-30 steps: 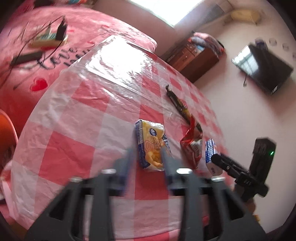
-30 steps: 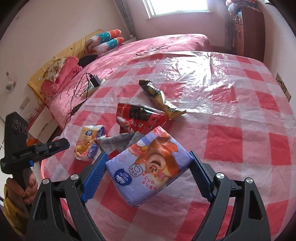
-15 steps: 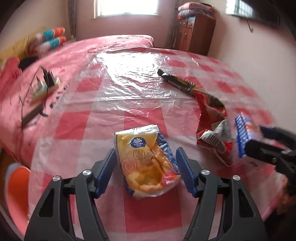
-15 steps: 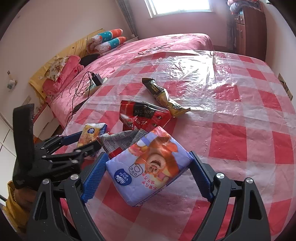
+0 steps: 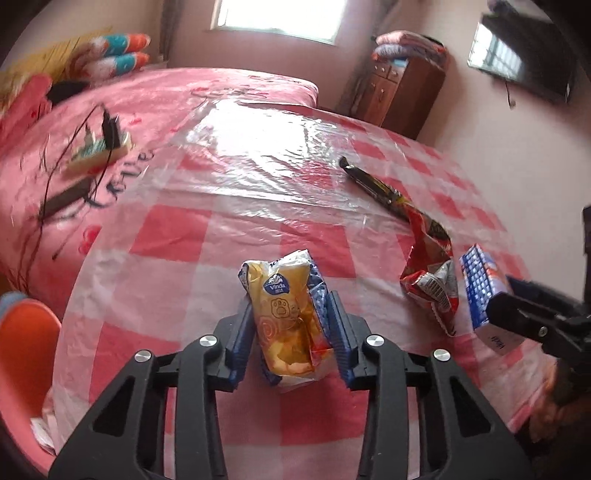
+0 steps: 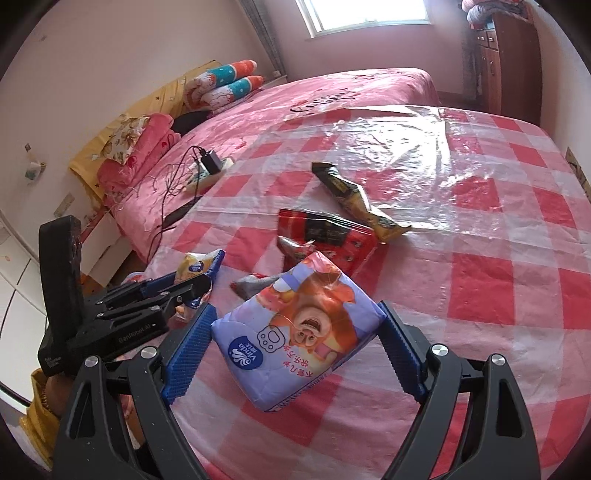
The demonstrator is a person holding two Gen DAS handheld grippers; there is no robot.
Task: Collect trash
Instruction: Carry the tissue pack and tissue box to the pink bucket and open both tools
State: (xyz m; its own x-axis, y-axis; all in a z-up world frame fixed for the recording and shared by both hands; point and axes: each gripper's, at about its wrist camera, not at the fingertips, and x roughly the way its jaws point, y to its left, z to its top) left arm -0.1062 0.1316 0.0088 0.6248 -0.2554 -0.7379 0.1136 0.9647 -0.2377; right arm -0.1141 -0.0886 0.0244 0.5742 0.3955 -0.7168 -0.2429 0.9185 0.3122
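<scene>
Left gripper [image 5: 291,332]: jaws closing, blue pads [image 5: 242,339] on both sides of the yellow tissue pack [image 5: 286,317], pressing its crumpled wrapper. Pack stands on edge between them, near edge of the table [image 5: 207,236], Vinda logo facing up.

Right gripper [image 6: 291,349]: fingers wide, clamped on the purple tissue pack [image 6: 299,332], 1 pad [image 6: 188,350] on each end. Pack sits tilted, cartoon print up, near the table's near edge. In the left wrist view the same pack shows at far right as a blue-and-white block in the right gripper's black fingers.

Rest of the trash, outward on the red-and-white checked cover:
- red snack bag [image 6: 328,236], crumpled, just beyond the purple pack, touching or just beside it; its silver lining shows at the torn end.
- dark-and-yellow wrapper [image 6: 354,199], long, lying flat farther out, its near end touching the red bag.
- 2 grippers sit side by side, left one just left of the right one.

Clear plastic sheet covers the far half of the table. Behind it, a pink bed [image 6: 332,96]; power strip with charger [image 6: 207,170] and cables on its left part. Wooden cabinet [image 6: 506,55] far right, window [image 6: 362,14] on the far wall.
</scene>
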